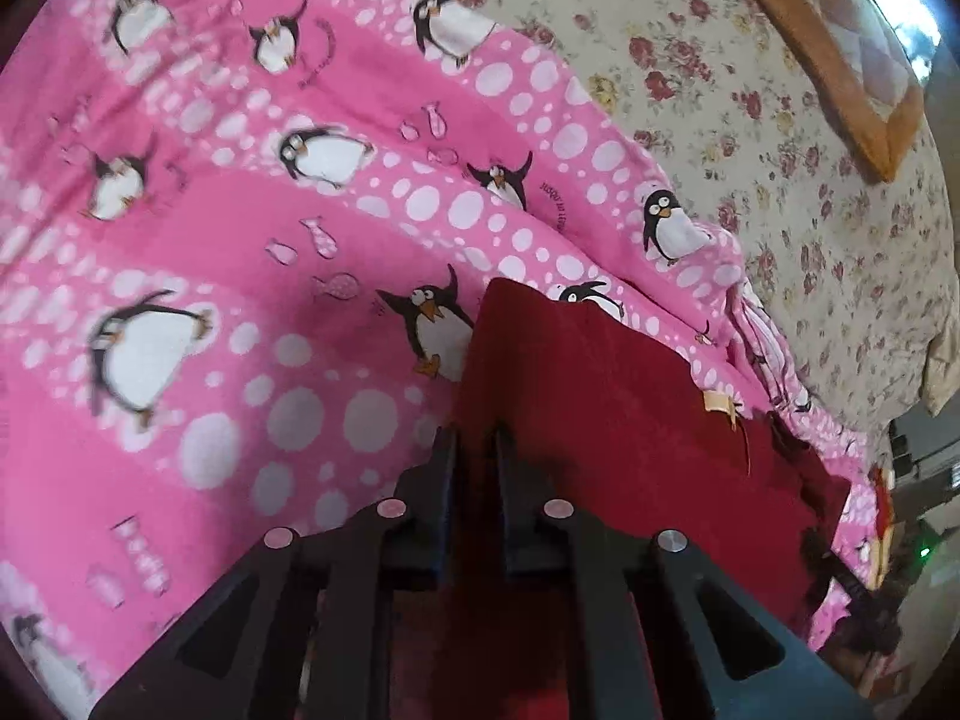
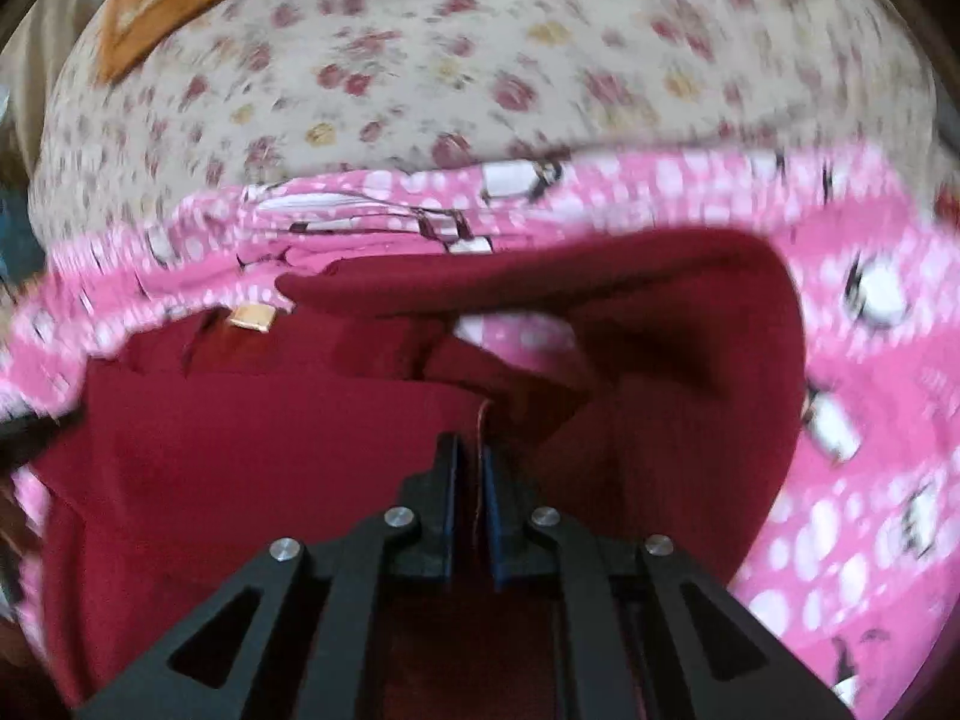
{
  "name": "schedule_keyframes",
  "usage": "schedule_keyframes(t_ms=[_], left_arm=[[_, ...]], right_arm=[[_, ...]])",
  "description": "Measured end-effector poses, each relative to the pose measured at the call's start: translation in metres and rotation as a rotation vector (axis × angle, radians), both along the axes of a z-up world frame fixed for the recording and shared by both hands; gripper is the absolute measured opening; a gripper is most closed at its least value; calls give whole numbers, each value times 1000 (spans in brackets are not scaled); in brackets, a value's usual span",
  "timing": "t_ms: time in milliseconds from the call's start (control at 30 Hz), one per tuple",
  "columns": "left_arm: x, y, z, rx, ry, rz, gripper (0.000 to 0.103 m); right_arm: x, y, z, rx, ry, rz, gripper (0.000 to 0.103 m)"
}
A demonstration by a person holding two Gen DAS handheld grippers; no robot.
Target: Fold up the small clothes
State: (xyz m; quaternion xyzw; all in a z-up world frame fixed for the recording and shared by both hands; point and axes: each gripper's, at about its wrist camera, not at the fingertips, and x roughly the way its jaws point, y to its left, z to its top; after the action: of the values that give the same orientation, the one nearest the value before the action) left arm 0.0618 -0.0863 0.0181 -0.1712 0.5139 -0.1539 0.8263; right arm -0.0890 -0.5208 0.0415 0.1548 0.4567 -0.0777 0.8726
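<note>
A dark red garment lies on a pink penguin-print blanket. It has a small tan label near its upper edge. My left gripper is shut on the garment's left edge, with red cloth between its jaws. In the right wrist view the same garment is lifted and folded over, with a rolled edge at the top and the label at the left. My right gripper is shut on a fold of the red cloth. That view is blurred by motion.
The pink blanket lies on a bed with a cream floral sheet, also in the right wrist view. An orange-bordered quilt lies at the far corner. Dark objects and a green light sit off the bed's right edge.
</note>
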Motion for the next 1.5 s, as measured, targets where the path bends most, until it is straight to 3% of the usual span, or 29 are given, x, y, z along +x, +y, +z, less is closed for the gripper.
schedule_keyframes(t_ms=[67,167,267,400,467,533,600,667,733,900,1033,1167,1300,1500], left_arm=[[-11,1,12,19,-25,-10,0],[-31,0,28,30,-62,-23,1],[-46,-11,33,56,-78,-68,1],[-53,-25,18,199,-45,-101,3],[-53,-22,6,218,-23,-93,12],[-52,-20,2,206,-24,-85,12],[-53,-17,5,193,-16,-73,12],[-57,-12,12,166,-11,-49,12],[-63,-9,24,137,-20,-20,12],[-87,-16,58,81,-78,-5,13],[-104,-38,66,101,-114,-44,13],[-104,-58,58,194,-149,-86,13],[-95,-55,42,208,-111,-81,13],[-84,-46,35,220,-100,-49,13]], right_arm=[[-8,-3,10,2,-38,-7,8],[-22,-4,23,38,-71,-24,24],[-29,13,33,28,-72,37,25],[-29,36,27,15,-41,110,25],[-25,39,13,-1,13,107,25],[-21,38,-4,5,47,98,25],[-23,37,-1,3,33,98,26],[-28,32,11,26,19,101,34],[-37,22,30,22,-32,90,51],[-57,-28,76,-22,-107,1,65],[-58,-62,87,39,-129,-74,66],[-36,-53,75,68,-128,-29,66],[-2,-37,51,201,-105,-8,69],[48,-26,16,388,-125,-117,74]])
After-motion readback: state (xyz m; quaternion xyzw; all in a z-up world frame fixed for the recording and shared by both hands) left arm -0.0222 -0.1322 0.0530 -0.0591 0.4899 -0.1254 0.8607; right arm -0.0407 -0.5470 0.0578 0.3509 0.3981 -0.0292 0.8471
